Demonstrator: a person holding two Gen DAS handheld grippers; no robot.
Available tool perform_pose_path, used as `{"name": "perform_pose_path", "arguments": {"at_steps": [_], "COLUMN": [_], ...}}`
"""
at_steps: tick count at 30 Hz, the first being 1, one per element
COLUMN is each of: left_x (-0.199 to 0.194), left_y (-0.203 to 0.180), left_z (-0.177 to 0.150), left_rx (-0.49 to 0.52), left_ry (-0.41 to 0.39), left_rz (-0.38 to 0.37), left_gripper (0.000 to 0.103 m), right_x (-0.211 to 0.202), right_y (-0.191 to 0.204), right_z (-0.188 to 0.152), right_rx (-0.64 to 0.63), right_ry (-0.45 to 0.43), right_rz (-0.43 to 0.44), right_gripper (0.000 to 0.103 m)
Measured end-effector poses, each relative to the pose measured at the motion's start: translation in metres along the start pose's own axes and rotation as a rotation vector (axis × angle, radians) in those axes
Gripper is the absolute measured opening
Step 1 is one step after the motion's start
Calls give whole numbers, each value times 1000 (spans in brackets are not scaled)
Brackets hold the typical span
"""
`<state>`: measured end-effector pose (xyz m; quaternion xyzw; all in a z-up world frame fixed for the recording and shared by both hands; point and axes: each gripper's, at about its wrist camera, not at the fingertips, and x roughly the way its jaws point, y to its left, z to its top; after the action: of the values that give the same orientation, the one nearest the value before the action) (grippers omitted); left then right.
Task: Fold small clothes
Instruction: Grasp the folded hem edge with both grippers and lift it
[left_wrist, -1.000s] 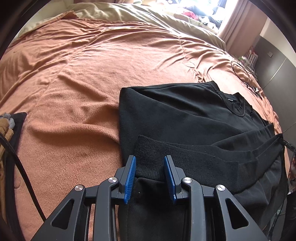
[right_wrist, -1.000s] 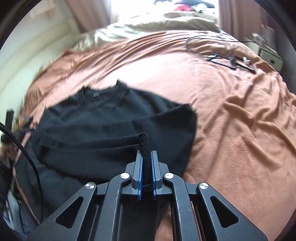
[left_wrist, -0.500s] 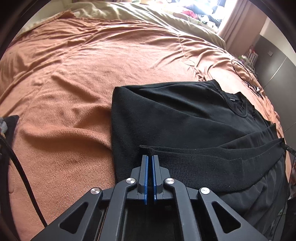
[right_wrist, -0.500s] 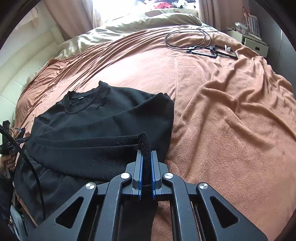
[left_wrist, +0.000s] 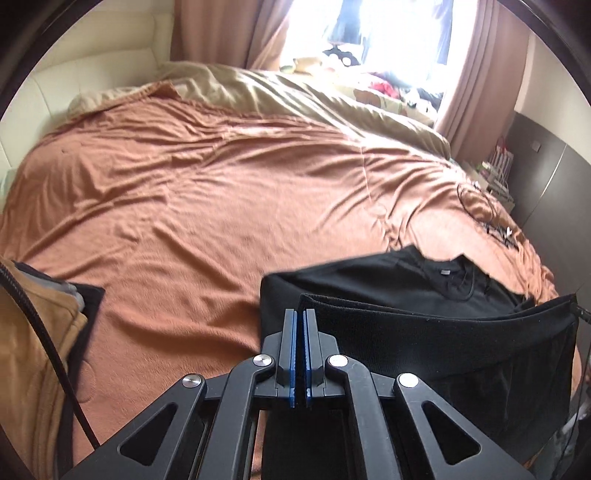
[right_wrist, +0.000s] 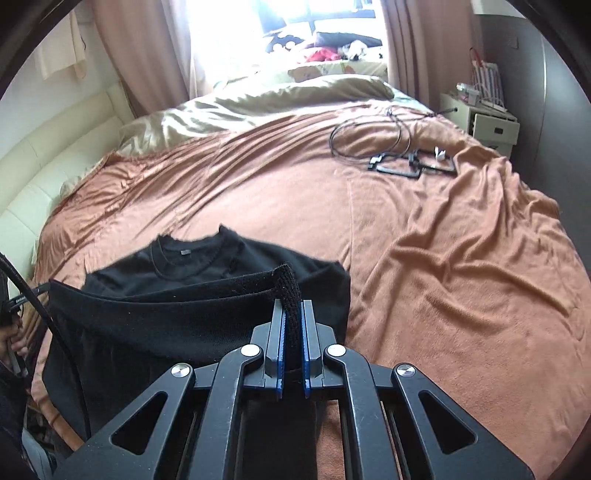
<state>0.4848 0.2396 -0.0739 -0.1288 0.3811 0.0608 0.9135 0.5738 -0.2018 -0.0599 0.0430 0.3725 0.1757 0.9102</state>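
Both grippers were clamped on the ribbed hem of the black sweater. Left gripper had just finished closing; its fingers pinched the hem's corner, almost no gap. Right gripper held the other hem corner, bunched between its fingers. Hem hung taut between them, raised off the orange blanket; the collar end lay on the bed at 12 o'clock from the hem. Cable at 1 o'clock in the right view, well apart.
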Motion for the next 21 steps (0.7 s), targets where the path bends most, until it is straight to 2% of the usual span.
{"name": "perform_pose_path", "arguments": {"at_steps": [10,17,21], "left_x": [-10,15,39], "left_y": [-12,-21,-21], "left_z": [53,82,90], "left_rx": [12,22,19], "left_ry": [-76,-87,-63], "left_rz": [20,51,72], "left_gripper": [3,3,3], "right_x": [-8,18,49], "right_y": [10,12,17], "right_z": [34,65,76], "right_rx": [-30,-29,-37], "right_ry": [-43,-42,-10], "right_rz": [-36,-64,-81], "right_gripper": [3,3,3]}}
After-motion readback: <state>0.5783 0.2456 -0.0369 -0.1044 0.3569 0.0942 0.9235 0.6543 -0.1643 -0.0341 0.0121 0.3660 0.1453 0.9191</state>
